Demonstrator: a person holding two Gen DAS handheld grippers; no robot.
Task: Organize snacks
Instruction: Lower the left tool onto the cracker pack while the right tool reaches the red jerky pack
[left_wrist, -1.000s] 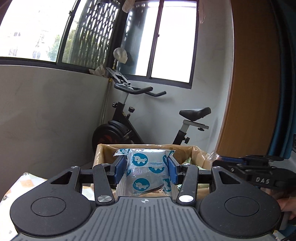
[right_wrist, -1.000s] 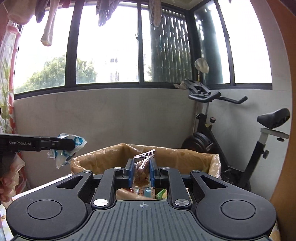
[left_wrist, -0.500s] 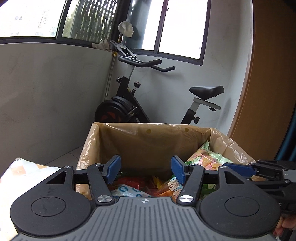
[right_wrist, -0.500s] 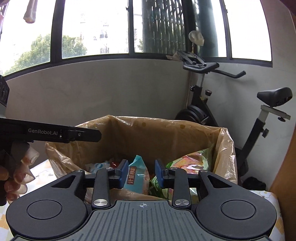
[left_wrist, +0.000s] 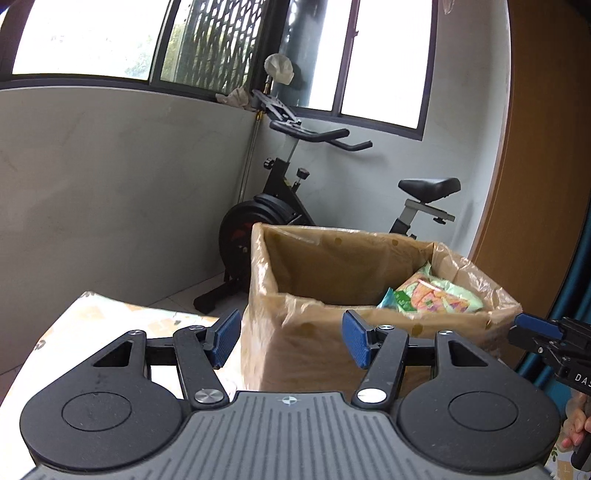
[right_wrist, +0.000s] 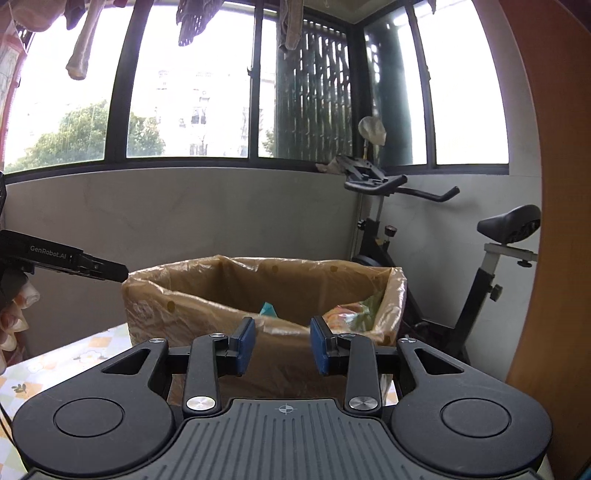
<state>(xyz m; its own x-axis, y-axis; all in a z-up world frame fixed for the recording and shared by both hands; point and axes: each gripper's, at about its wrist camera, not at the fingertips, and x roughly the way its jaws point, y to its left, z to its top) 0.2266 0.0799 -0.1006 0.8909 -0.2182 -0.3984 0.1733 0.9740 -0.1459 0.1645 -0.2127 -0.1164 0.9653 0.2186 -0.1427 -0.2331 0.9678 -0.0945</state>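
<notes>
Standing apart and empty, both pairs of tongs face the plastic-lined cardboard box (left_wrist: 314, 325) at the far edge of the surface (right_wrist: 55, 365): the left tongs (left_wrist: 291, 338) gape wide, the right tongs (right_wrist: 282, 345) less so. Inside the box lie the snacks, a green-and-orange snack bag (left_wrist: 432, 295) against its right wall and a teal packet (right_wrist: 267, 309) near the middle. Such pouches are probably light, soft, crinkly and slippery; pinching a sealed top edge seems safest, since squeezing the puffed middle could crush the contents.

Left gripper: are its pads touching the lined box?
Apart. The left wrist view shows the left gripper open and empty, short of the lined box.
</notes>
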